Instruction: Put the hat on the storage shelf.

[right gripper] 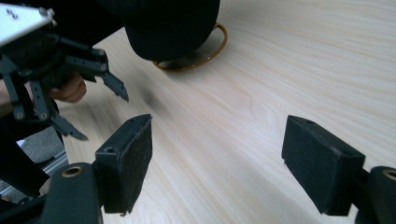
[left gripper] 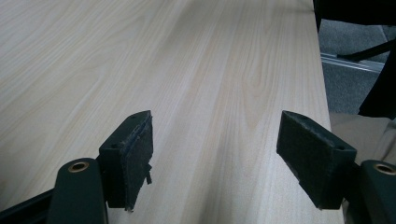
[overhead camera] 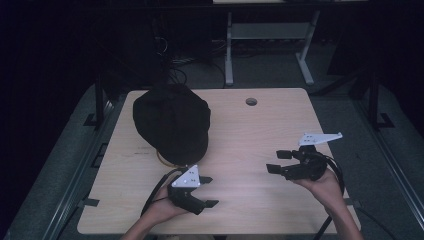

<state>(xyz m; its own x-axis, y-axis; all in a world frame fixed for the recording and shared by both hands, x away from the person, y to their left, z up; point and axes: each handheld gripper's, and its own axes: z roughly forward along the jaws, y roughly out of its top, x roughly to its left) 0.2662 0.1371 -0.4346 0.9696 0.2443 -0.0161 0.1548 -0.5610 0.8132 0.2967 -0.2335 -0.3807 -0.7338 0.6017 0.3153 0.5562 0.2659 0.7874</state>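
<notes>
A light wooden table point(overhead camera: 240, 130) carries a black cap point(overhead camera: 171, 121) at about ten o'clock of its top, well back from the person's edge. A thin brownish ring point(overhead camera: 162, 159) peeks out from under the cap's near rim; in the right gripper view the same ring point(right gripper: 215, 46) curves along the cap's point(right gripper: 168, 23) underside, lying on the wood. A small round hole point(overhead camera: 251, 101) sits near the table's far edge at twelve o'clock.

The left gripper point(overhead camera: 208, 191), held in the left hand point(overhead camera: 160, 210) at about seven o'clock, hovers just in front of the cap, apart from it. Its jaws stand wide apart with nothing between them; in the left gripper view bare table point(left gripper: 187, 70) shows between the pads point(left gripper: 137, 158).

The right gripper point(overhead camera: 278, 161), held in the right hand point(overhead camera: 327, 186) at four o'clock, is well apart from the cap. Its jaws are also spread wide and grip nothing; its own view shows its pads point(right gripper: 322, 163) over bare wood, with the left gripper point(right gripper: 100, 109) at ten o'clock.
</notes>
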